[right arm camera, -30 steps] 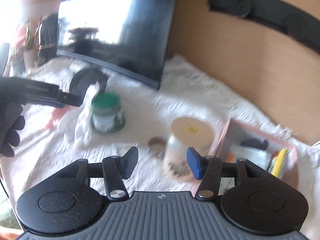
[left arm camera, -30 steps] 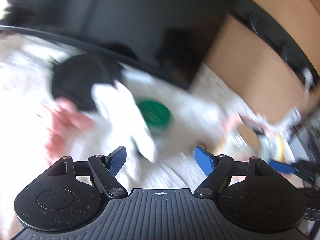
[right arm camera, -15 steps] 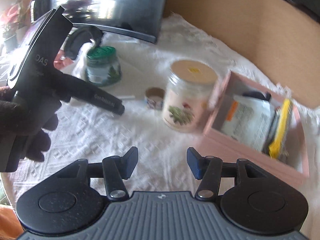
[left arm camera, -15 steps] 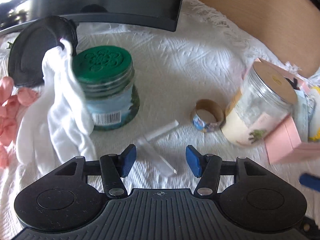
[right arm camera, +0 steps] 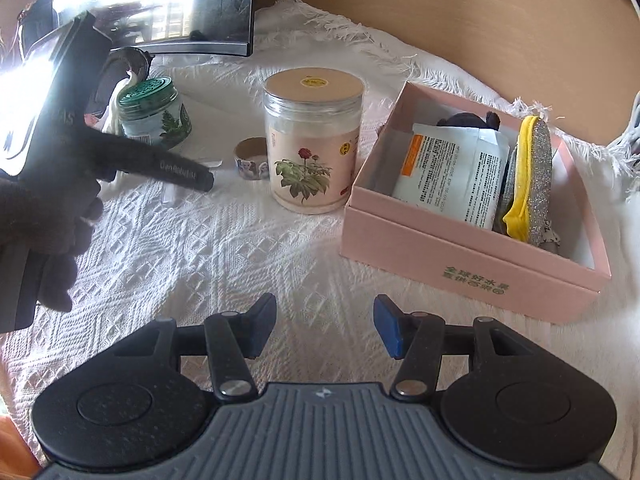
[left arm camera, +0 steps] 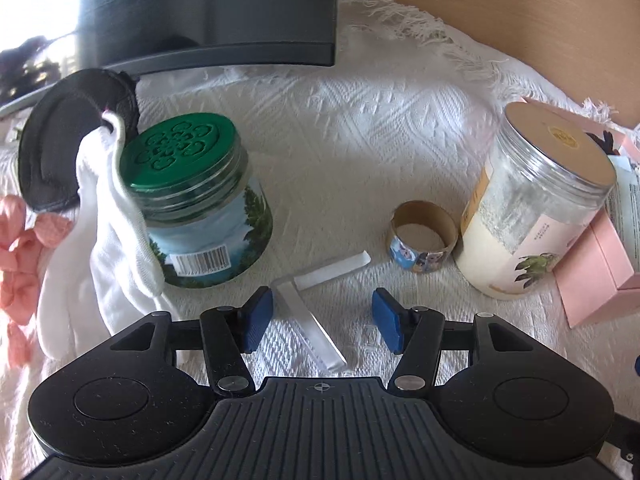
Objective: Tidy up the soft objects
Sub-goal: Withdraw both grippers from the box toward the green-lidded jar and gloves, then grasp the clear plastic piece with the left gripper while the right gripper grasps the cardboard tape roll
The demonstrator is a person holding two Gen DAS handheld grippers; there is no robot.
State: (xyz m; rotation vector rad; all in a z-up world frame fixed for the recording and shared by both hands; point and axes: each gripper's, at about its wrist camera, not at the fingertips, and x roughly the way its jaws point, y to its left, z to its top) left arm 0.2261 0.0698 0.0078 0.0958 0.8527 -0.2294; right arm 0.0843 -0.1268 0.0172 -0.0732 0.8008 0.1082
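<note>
A white cloth glove (left arm camera: 100, 240) drapes against a green-lidded jar (left arm camera: 200, 204) at the left of the left wrist view. A pink fabric piece (left arm camera: 24, 248) lies left of it, and a black soft pad (left arm camera: 60, 144) leans behind. My left gripper (left arm camera: 322, 324) is open and empty, low over a clear plastic strip (left arm camera: 312, 320). My right gripper (right arm camera: 324, 328) is open and empty over the white cloth. A pink box (right arm camera: 472, 256) to its right holds a white packet (right arm camera: 452, 172), a yellow-edged glittery item (right arm camera: 528, 176) and a dark soft thing (right arm camera: 468, 120).
A clear jar with a tan lid (right arm camera: 312, 140) stands mid-table, also in the left wrist view (left arm camera: 532, 208). A tape roll (left arm camera: 424, 236) lies beside it. A dark monitor (left arm camera: 208, 12) stands at the back. The left hand-held gripper (right arm camera: 120, 160) crosses the right wrist view.
The left gripper has swung right and dropped closer to the table, now above the plastic strip. The right gripper has pulled back, so the pink box shows in full.
</note>
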